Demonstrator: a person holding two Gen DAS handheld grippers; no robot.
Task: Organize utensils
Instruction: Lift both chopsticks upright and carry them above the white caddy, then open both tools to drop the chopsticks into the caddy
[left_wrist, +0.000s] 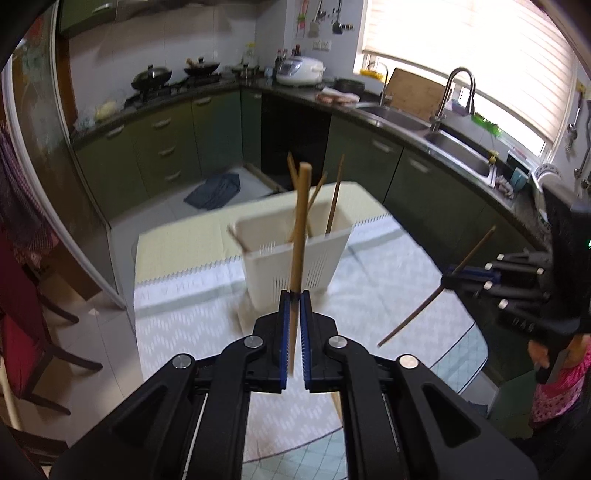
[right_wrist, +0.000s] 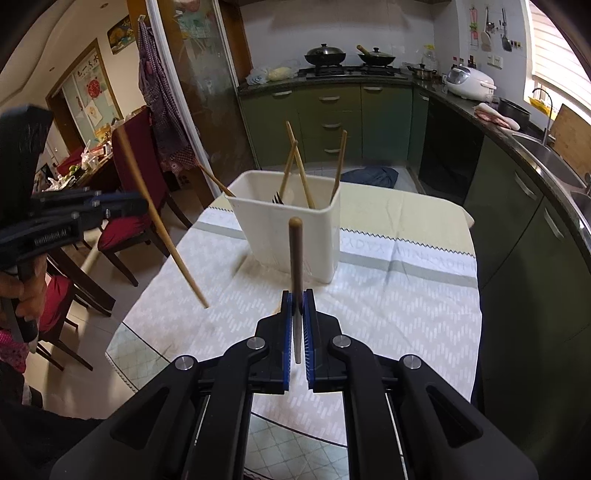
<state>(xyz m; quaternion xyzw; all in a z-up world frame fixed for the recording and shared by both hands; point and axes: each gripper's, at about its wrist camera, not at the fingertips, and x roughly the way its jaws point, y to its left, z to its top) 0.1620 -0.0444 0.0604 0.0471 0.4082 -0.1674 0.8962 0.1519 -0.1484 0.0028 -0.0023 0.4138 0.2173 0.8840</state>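
Observation:
A white utensil holder (left_wrist: 295, 258) (right_wrist: 291, 229) stands on the table and holds several wooden chopsticks (left_wrist: 334, 195) (right_wrist: 301, 166) and a fork (right_wrist: 277, 199). My left gripper (left_wrist: 294, 295) is shut on a light wooden chopstick (left_wrist: 300, 229), upright, above the table in front of the holder; it also shows at the left of the right wrist view (right_wrist: 162, 229). My right gripper (right_wrist: 297, 293) is shut on a darker wooden chopstick (right_wrist: 296, 254), upright, in front of the holder. From the left wrist view this gripper (left_wrist: 448, 278) holds its chopstick (left_wrist: 439, 291) slanted, to the right of the holder.
The table carries a white patterned cloth (right_wrist: 388, 306) and a yellow cloth (left_wrist: 184, 236) behind the holder. Red chairs (right_wrist: 133, 177) stand at the table's left. Green kitchen cabinets (left_wrist: 424, 184), a sink (left_wrist: 461, 155) and a stove (right_wrist: 347, 70) line the walls. A dark rag (left_wrist: 214, 190) lies on the floor.

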